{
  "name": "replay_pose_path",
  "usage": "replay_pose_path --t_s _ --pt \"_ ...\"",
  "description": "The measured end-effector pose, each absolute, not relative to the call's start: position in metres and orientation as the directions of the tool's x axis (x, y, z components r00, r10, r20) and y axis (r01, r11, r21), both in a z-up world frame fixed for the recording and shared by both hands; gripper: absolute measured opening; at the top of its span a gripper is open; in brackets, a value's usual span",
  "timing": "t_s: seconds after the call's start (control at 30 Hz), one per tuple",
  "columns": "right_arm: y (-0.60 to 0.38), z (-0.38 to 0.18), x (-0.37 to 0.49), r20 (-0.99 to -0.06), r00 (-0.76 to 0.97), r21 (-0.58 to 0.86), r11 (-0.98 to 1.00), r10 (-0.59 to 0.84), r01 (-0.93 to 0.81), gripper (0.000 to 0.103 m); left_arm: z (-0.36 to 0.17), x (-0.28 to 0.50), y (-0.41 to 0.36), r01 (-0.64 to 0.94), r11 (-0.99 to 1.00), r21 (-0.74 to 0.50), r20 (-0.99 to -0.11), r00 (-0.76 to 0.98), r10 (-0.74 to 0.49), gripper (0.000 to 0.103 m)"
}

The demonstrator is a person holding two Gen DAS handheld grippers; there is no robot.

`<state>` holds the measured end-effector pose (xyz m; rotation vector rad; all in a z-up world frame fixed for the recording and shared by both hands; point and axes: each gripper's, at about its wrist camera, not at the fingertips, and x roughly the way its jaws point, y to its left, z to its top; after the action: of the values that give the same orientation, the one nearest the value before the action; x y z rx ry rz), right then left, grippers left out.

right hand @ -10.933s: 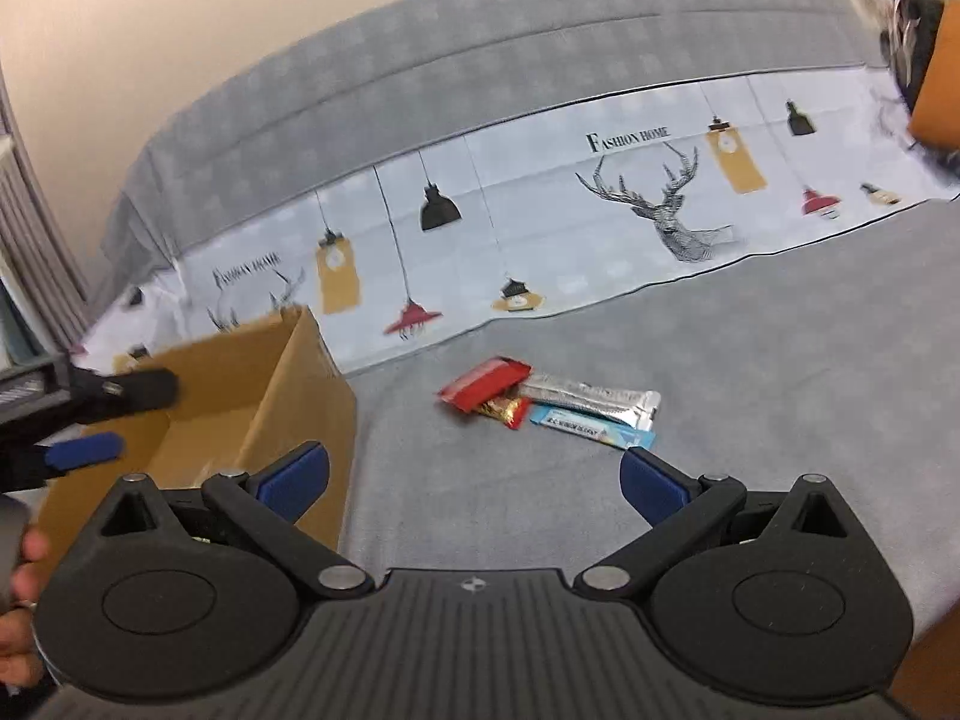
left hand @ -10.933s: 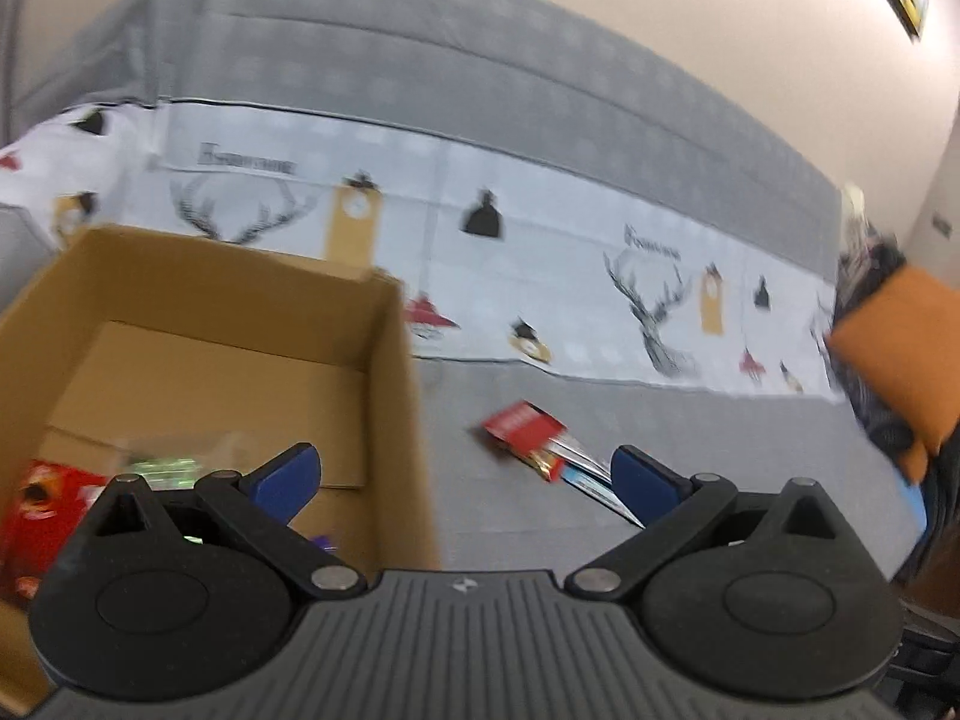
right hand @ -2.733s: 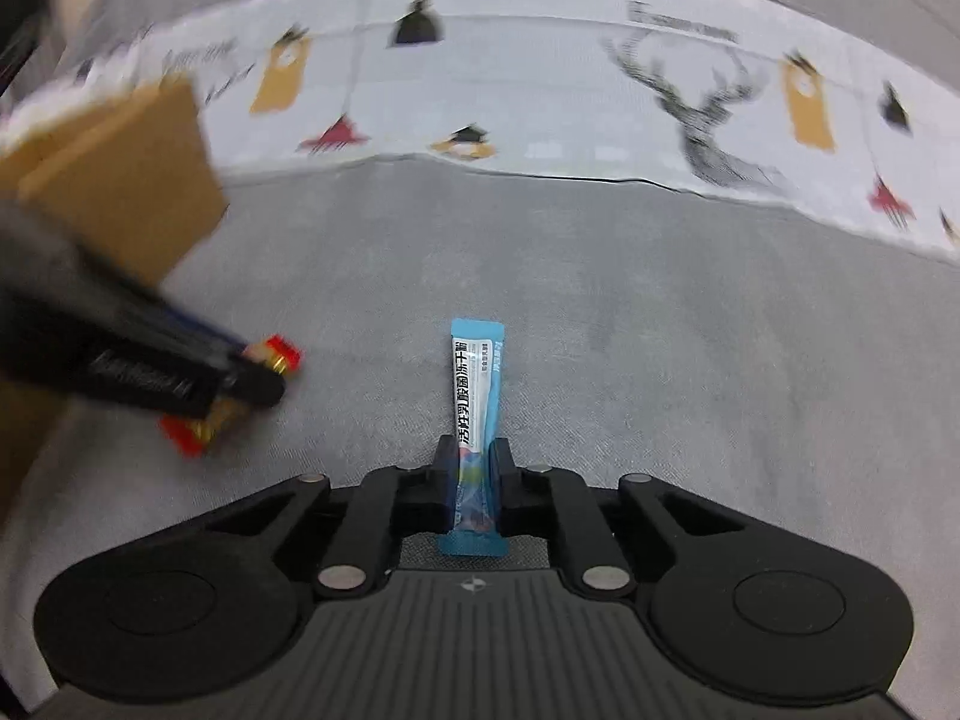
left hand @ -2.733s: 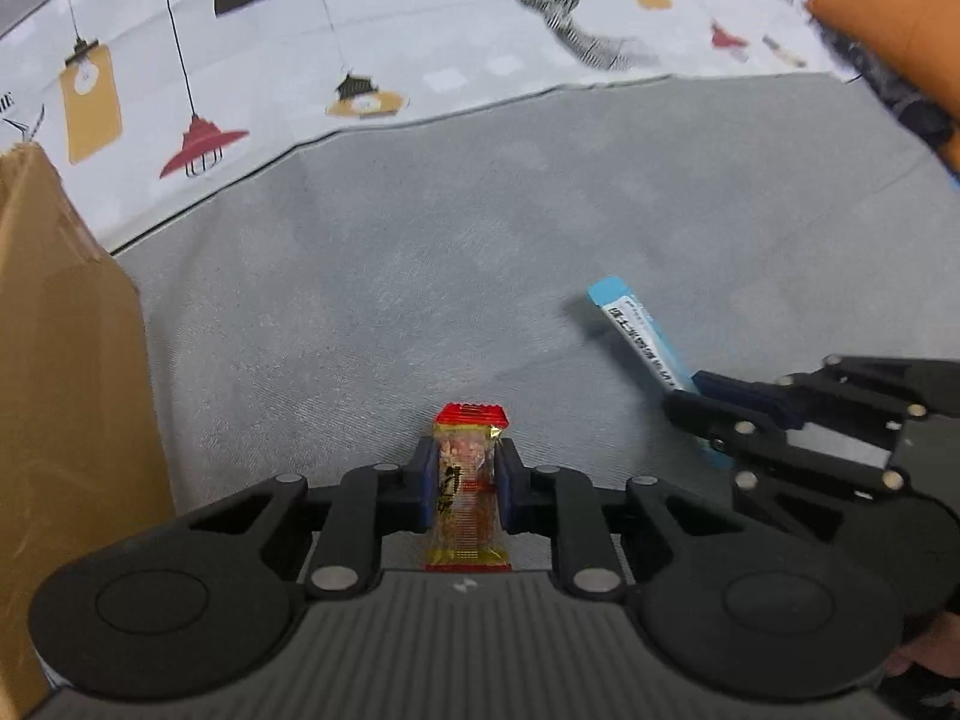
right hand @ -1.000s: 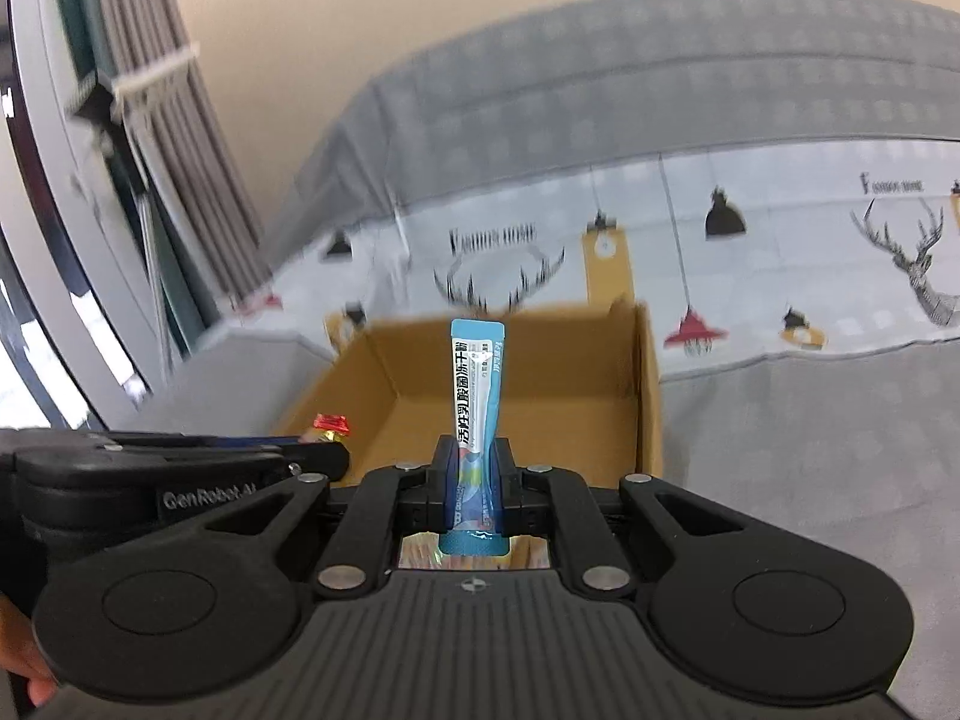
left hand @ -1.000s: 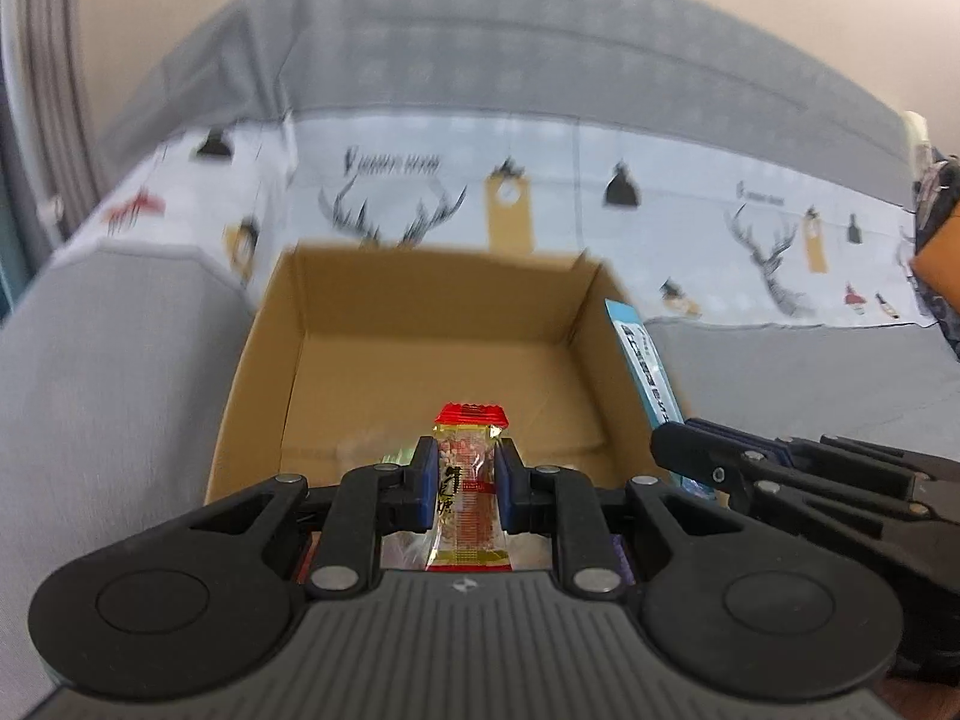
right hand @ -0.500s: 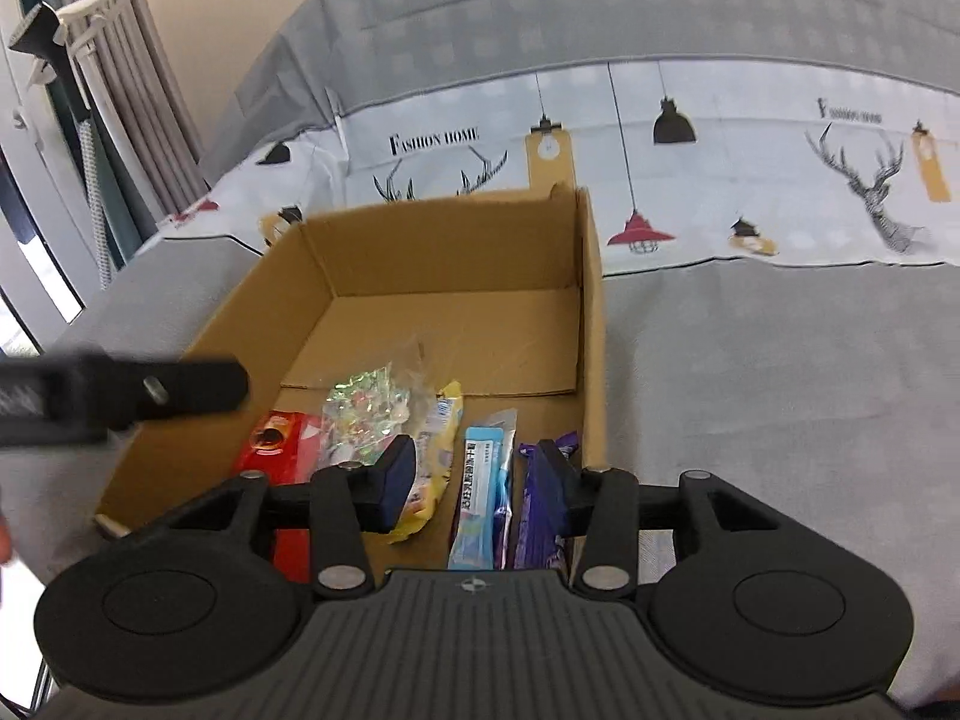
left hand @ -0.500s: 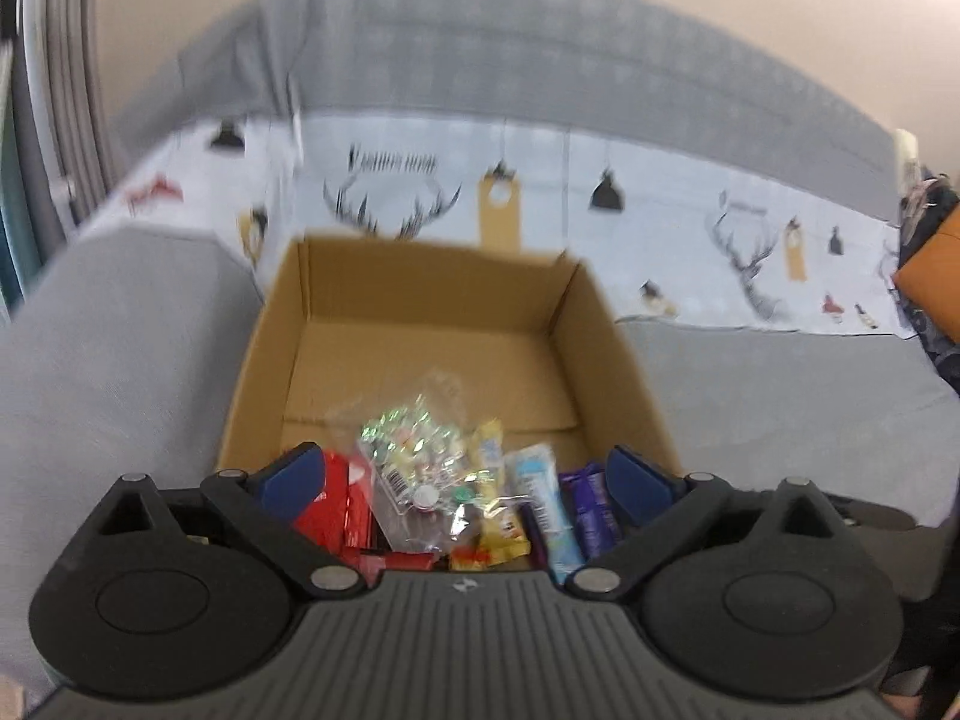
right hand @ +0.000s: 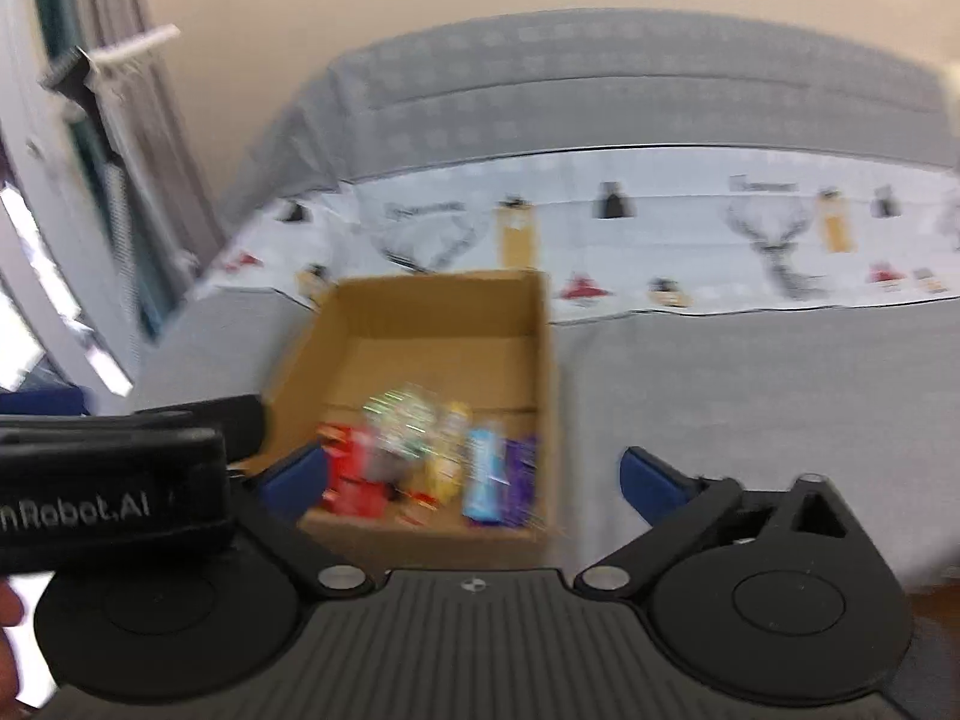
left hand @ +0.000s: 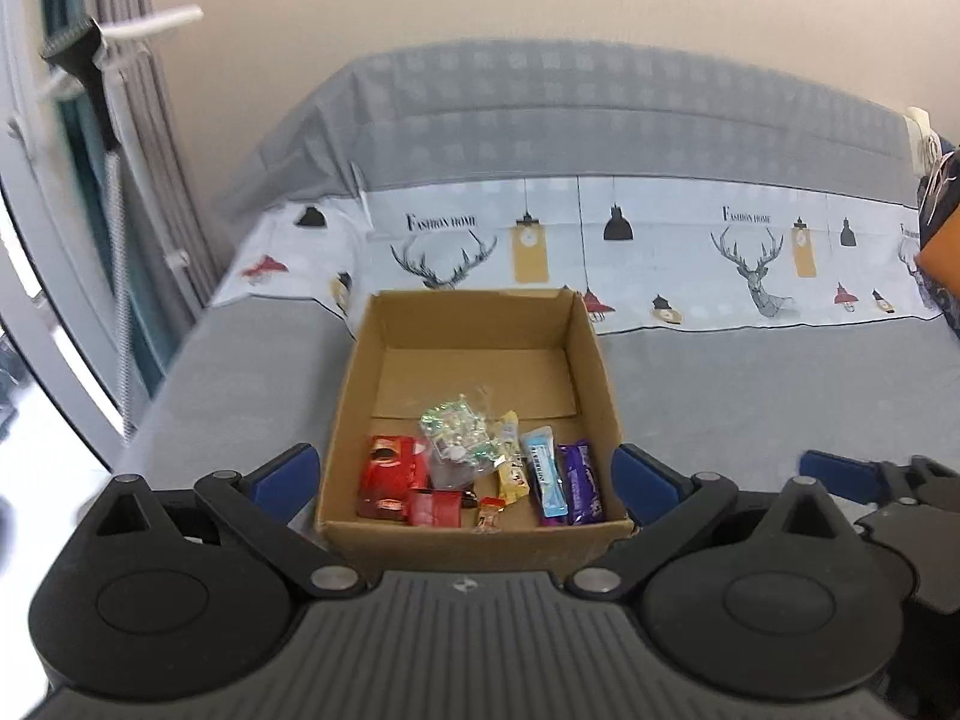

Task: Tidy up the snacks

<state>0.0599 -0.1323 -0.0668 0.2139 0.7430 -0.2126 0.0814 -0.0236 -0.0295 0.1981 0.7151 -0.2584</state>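
An open cardboard box [left hand: 600, 360] stands on the grey bed. Several snacks lie at its near end: a red pack [left hand: 387, 474], a clear candy bag [left hand: 456, 429], a small red-and-orange candy [left hand: 491, 513], a light blue stick [left hand: 543, 474] and a purple bar [left hand: 581, 483]. My left gripper [left hand: 465, 480] is open and empty, held back from and above the box. My right gripper [right hand: 474, 480] is open and empty too; its view is blurred and shows the box [right hand: 549, 360] with the snacks inside. The right gripper's tips show at the right edge of the left wrist view [left hand: 840, 471].
A white printed cloth [left hand: 660, 252] with deer and lamps runs across the bed behind the box. Grey bedding rises at the back by a beige wall. Curtains and a window [left hand: 72, 240] stand at the left. An orange cushion [left hand: 942, 252] sits at the far right.
Since a second ago both grippers opened and dropped the red-and-orange candy and the blue stick into the box. Both have since pulled back and up from the box.
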Motion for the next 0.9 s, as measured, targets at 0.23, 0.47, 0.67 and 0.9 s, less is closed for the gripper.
replay_pose_path --t_s 0.23,0.47,0.67,0.9 --pt "-0.128 -0.042 0.021 -0.702 0.709 0.179 0.945 -0.071 0.273 0.103 -0.002 0.045 -0.022 0.31 0.946 0.091 -0.677 0.716 -0.17 0.103" --pt "-0.121 -0.025 0.011 -0.689 0.721 0.189 0.942 -0.074 0.276 0.103 0.013 0.032 -0.018 0.258 0.961 0.099 -0.648 0.75 -0.135 0.103" --pt "-0.12 -0.023 0.011 -0.703 0.708 0.186 0.944 -0.067 0.274 0.103 0.015 0.038 -0.017 0.269 0.957 0.107 -0.674 0.727 -0.129 0.103" --pt "-0.12 -0.022 0.012 -0.709 0.703 0.191 0.943 -0.06 0.273 0.103 0.016 0.034 -0.017 0.263 0.959 0.11 -0.676 0.727 -0.122 0.103"
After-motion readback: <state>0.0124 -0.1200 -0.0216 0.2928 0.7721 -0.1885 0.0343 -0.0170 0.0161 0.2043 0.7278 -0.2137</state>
